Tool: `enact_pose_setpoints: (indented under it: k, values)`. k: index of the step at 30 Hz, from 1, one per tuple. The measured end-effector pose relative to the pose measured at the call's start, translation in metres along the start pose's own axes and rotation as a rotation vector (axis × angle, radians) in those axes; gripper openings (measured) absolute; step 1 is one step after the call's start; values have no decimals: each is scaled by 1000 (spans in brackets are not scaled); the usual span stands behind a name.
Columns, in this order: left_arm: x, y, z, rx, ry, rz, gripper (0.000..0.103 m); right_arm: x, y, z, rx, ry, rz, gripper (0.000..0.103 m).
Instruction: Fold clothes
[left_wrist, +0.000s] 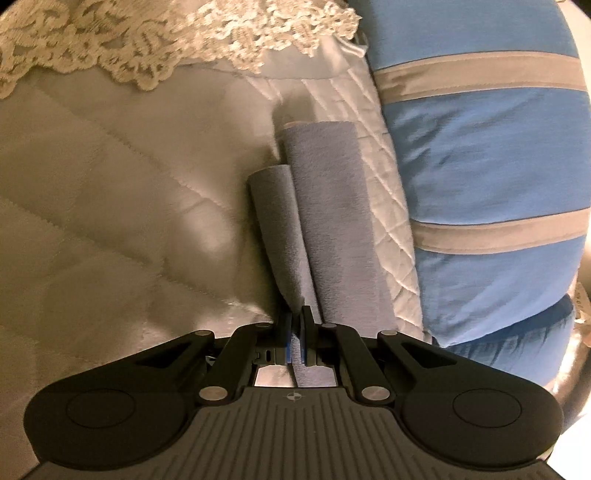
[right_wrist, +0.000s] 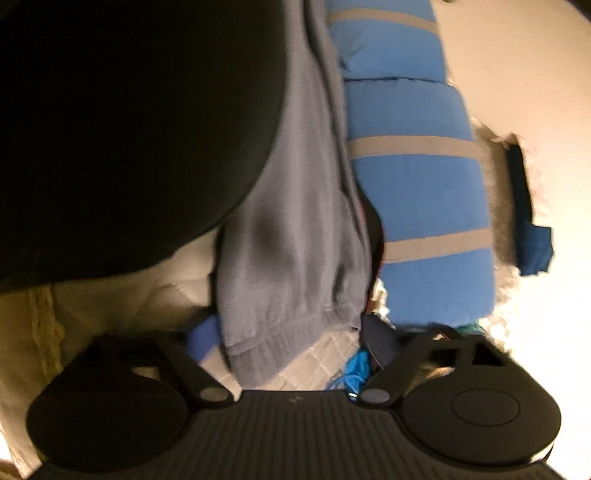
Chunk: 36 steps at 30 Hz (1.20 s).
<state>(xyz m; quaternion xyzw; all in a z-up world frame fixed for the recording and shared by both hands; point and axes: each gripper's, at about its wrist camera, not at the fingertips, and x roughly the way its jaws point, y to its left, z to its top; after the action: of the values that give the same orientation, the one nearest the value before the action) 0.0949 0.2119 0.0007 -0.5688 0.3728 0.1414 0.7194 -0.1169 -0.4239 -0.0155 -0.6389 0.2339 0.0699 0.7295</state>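
A grey-blue, soft fleece garment (left_wrist: 325, 221), folded into long narrow layers, lies stretched away from the left gripper (left_wrist: 294, 325), whose blue-padded jaws are drawn together and clamped on the garment's near edge; a strip of the same cloth shows between and behind the pads. Ahead of these jaws the garment runs as two parallel folds, a shorter rolled one on the left and a longer flat one on the right, resting on a cream quilted bedcover (left_wrist: 110, 206) with diamond stitching. To the right of the jaws, just beside the garment, rises a bright blue cushion with pale grey bands (left_wrist: 480, 177); far ahead, a cream lace trim (left_wrist: 147, 48) crosses the bedcover. In the right wrist view the garment's ribbed elastic cuff (right_wrist: 280, 343) lies between the widely parted jaws of the right gripper (right_wrist: 291, 343), which hold nothing; the left blue pad (right_wrist: 203, 332) sits just beside the cuff, whether touching cannot be told. The banded cushion stands to the right of these jaws, a large black rounded shape (right_wrist: 129, 129) fills the upper left, and a bright blue cord (right_wrist: 356, 369) lies near the right finger.
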Motion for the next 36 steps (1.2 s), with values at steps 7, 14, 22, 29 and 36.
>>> enact_pose_setpoints:
  k: [7,14,22,29,36]
  values:
    - [-18,-4,-2,-1,2,5,3,6,-21,-4,-42,26,18,4]
    - [-70,-10,1,87,-25,45,3,0,-62,-17,9,68,-31,3]
    - [-138,-3,11,179,-47,163,3,-5,-89,-36,36,124,-28,2]
    - [-146,14,3,249,11,276,3,-14,-71,-40,13,157,82,2]
    - [-128,34,-2,225,79,357,5,-19,-54,-36,17,176,139,7]
